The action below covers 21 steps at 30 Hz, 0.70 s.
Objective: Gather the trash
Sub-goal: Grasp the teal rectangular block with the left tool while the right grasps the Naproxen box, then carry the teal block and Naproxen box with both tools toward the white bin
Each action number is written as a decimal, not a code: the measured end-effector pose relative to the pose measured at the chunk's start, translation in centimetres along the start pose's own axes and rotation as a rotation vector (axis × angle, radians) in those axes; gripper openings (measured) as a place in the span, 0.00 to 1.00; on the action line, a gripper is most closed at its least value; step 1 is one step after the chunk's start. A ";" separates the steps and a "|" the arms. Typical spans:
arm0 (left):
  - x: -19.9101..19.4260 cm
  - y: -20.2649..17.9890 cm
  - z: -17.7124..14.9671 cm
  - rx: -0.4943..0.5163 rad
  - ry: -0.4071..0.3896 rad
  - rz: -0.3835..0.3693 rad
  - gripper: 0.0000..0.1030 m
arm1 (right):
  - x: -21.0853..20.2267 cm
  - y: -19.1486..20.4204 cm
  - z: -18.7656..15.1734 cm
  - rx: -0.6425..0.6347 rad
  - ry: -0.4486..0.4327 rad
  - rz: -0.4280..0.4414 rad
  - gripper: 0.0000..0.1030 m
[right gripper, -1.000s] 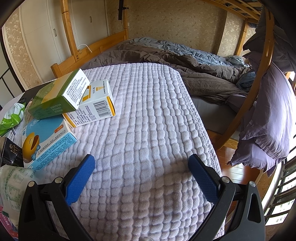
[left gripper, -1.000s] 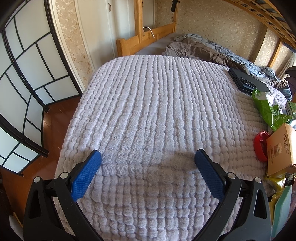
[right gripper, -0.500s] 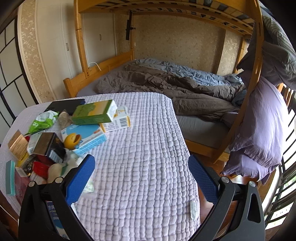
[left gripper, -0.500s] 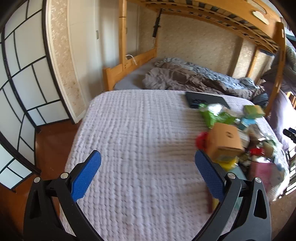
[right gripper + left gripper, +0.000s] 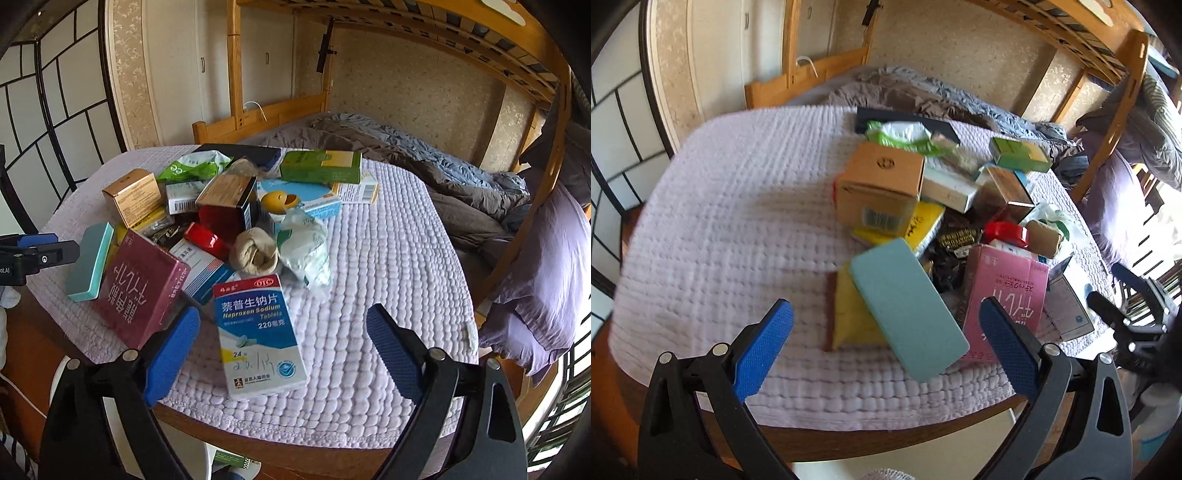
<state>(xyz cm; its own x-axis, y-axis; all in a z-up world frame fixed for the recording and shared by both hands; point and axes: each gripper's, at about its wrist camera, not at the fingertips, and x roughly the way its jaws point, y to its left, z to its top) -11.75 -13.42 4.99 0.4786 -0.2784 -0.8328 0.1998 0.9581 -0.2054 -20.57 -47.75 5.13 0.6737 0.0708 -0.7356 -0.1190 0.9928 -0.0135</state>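
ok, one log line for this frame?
left tool: open, empty | right tool: open, empty | trash pile: on table, untouched | nearest right: pill box

Assorted boxes and wrappers [image 5: 229,218] lie heaped on the lilac quilted cover [image 5: 388,266].

Two grippers [image 5: 884,341] [image 5: 282,350], one sock [image 5: 255,253]
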 end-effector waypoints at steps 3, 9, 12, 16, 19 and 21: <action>1.2 0.0 -0.1 -0.024 0.035 0.008 0.92 | 0.9 0.3 -0.6 0.015 0.028 0.010 0.83; 2.7 -0.1 -0.6 -0.040 0.065 -0.007 0.76 | 2.2 0.5 -1.2 0.003 0.066 -0.004 0.70; 2.4 -0.3 -0.8 -0.015 0.048 -0.015 0.70 | 2.8 0.6 -1.4 -0.004 0.084 0.002 0.55; 1.7 -0.2 -0.4 -0.004 0.024 -0.032 0.53 | 2.7 0.2 -1.3 0.018 0.083 0.037 0.45; 0.9 0.4 -0.4 -0.002 0.012 -0.049 0.46 | 2.1 0.2 -1.1 0.022 0.067 0.047 0.44; 0.8 0.7 -0.4 0.000 0.018 -0.054 0.46 | 1.9 0.3 -1.1 0.017 0.062 0.051 0.44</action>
<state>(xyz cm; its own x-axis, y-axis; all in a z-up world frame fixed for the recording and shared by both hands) -11.62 -12.97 3.98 0.4517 -0.3284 -0.8295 0.2247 0.9417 -0.2504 -20.13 -47.39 2.99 0.6204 0.1156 -0.7757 -0.1395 0.9896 0.0359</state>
